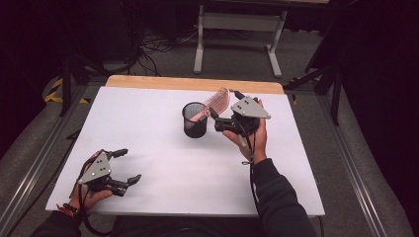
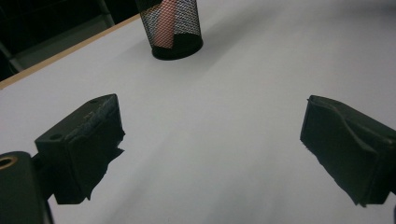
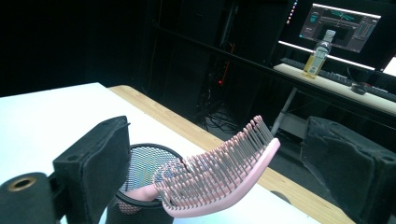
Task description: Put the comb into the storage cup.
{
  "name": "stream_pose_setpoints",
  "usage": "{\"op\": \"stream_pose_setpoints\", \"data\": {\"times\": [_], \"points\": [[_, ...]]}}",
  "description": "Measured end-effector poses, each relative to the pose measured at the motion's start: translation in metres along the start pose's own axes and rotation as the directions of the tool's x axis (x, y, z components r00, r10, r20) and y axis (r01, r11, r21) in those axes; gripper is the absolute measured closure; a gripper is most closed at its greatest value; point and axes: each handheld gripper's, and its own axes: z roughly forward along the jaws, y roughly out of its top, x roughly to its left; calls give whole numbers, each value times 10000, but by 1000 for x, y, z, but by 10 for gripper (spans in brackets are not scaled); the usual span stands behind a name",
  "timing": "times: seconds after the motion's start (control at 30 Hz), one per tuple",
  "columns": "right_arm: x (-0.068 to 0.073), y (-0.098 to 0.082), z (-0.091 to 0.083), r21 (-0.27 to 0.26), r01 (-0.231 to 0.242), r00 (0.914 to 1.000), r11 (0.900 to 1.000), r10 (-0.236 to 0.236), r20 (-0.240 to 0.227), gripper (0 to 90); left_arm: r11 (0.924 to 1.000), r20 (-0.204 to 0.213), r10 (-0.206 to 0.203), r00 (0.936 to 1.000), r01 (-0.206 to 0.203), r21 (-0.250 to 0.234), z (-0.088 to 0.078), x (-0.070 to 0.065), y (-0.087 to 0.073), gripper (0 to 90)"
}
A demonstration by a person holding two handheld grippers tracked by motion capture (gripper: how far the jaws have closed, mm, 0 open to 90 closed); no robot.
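Note:
A pink hairbrush (image 1: pixel 217 101) stands tilted in a black mesh cup (image 1: pixel 195 120) at the back middle of the white tabletop (image 1: pixel 163 163). Its handle is down inside the cup and its bristled head (image 3: pixel 224 172) sticks out over the rim (image 3: pixel 140 151). My right gripper (image 1: pixel 216 121) is open just right of the cup. In the right gripper view its jaws stand wide on either side of the brush head without touching it. My left gripper (image 1: pixel 129 165) rests open near the front left corner, holding nothing. In the left gripper view the cup (image 2: pixel 173 25) is far ahead.
A wooden strip (image 1: pixel 195 84) runs along the table's far edge. Beyond it stands a white desk frame (image 1: pixel 237 34) on the floor. A desk with a bottle (image 3: pixel 316 58) and a monitor (image 3: pixel 343 23) is in the background. Metal rails (image 1: pixel 29 173) flank the table.

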Motion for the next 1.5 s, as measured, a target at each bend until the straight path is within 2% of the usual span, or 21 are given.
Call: {"op": "stream_pose_setpoints", "data": {"times": [0.2, 0.33, 0.47, 0.93, 1.07, 1.5], "points": [[0, 0, -9, -49, 116, 9999, 9999, -116, -54, 93, 9999, -95, -99, 9999, 100, 87, 1, 1, -2, 50], [-1, -1, -16, -62, 216, 9997, 9997, -216, 116, 99, 9999, -87, -61, 9999, 62, 108, 2, 1, -1, 47], [-4, -3, -22, -207, 88, 9999, 9997, -85, 115, 104, 9999, -113, -74, 9999, 75, 71, 1, 1, -1, 45], [-9, -13, -38, -86, 201, 9996, 9998, -199, 180, 100, 10000, -62, -49, 10000, 50, 79, 3, -1, -1, 42], [-9, -14, -44, -163, 176, 9997, 9997, -173, 169, 102, 9999, -28, -13, 10000, 13, 108, 3, -1, -1, 42], [-5, -25, -55, 54, 344, 9991, 9994, -345, 261, 108, 9999, 16, -20, 10000, 19, 153, 4, 0, -1, 43]]}}
